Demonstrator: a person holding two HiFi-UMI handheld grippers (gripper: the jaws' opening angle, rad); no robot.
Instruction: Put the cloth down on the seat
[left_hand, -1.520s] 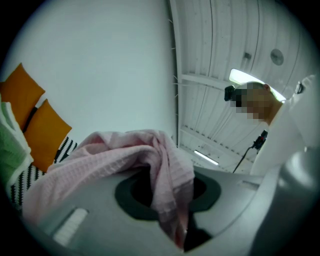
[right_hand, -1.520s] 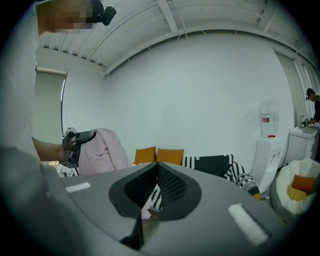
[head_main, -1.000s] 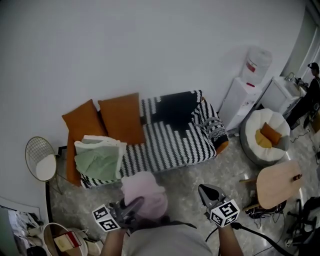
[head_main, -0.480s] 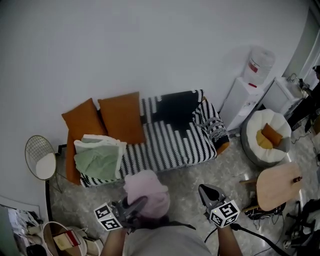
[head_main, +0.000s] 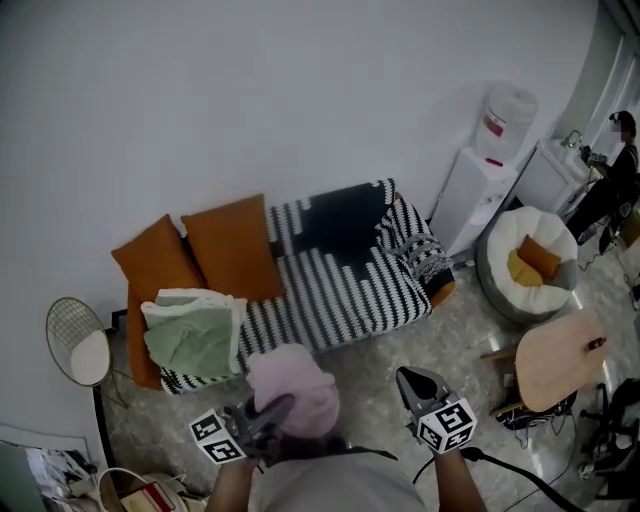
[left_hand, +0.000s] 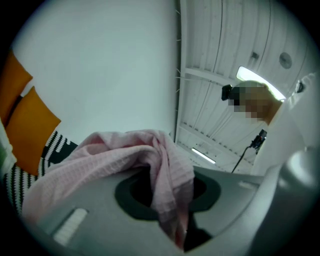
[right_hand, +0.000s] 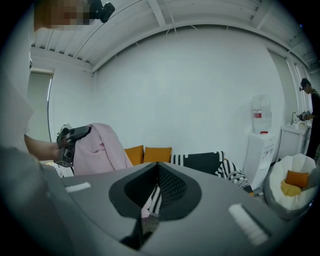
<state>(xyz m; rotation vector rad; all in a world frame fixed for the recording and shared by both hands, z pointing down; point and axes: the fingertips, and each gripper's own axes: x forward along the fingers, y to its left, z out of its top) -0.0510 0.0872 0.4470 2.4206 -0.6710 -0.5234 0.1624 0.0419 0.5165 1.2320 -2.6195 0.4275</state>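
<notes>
**Pink cloth clamped in the left tongs, not yet down on the seat.**

The left gripper (head_main: 270, 409) is closed on the one pink cloth (left_hand: 127, 156). The cloth bunches over its jaws and is held in the air at 6 o'clock in the head view, well short of the sofa. The right gripper (head_main: 412, 384), beside it toward 5 o'clock, has its jaws together with nothing between them. Ahead at 12 o'clock, one black-and-white striped sofa (head_main: 345, 290) stands on a grey speckled floor (head_main: 400, 345) against a white wall (head_main: 250, 90). At the sofa's 9 o'clock end lie two orange cushions (head_main: 232, 245) and one folded green-and-white blanket (head_main: 193, 332). At 2 o'clock stand one water dispenser (head_main: 482, 170) and one white beanbag (head_main: 505, 240) holding a third orange cushion. At 3 o'clock is one round wooden table (head_main: 560, 360), and at 8 o'clock one round wire stand (head_main: 75, 330).
</notes>
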